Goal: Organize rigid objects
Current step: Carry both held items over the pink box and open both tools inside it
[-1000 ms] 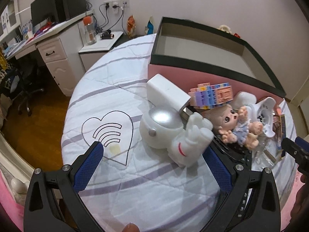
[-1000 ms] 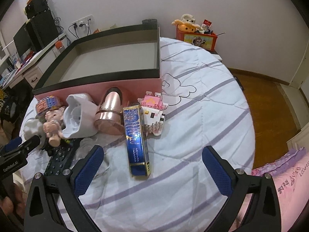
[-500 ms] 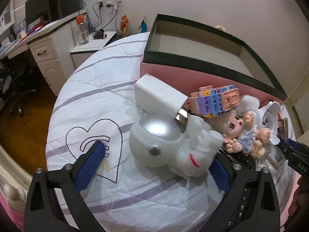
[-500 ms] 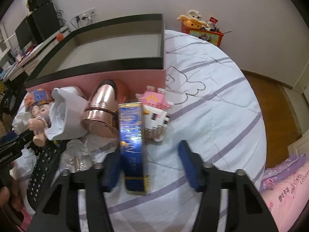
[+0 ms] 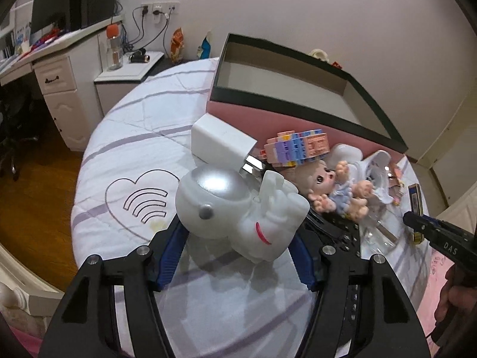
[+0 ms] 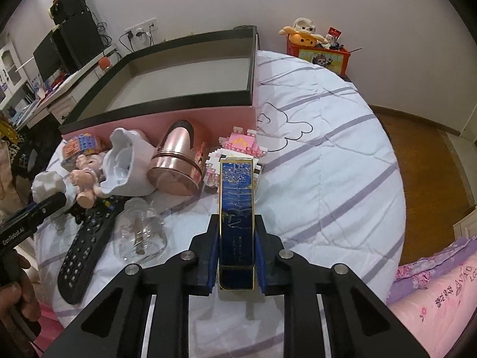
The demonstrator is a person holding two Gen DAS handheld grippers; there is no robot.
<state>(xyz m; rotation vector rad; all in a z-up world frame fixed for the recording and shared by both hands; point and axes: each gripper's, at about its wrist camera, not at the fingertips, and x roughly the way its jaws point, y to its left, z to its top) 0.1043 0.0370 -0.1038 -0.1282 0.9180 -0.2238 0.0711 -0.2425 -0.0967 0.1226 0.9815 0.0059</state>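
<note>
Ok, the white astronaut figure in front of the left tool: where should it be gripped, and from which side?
Grip the astronaut figure across its round helmet and shoulder, from the near, open side. It lies tipped over, its widest smooth part facing the left tool, whose closing fingers already bracket it without clearly pressing yet. The white charger and doll crowd its far side.

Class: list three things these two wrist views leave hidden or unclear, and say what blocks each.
1. Remote control: right wrist view, its far end lies under the doll.
2. Pink box: left wrist view, the near rim hides part of its floor.
3. Blue box: right wrist view, the right tool covers its sides.
</note>
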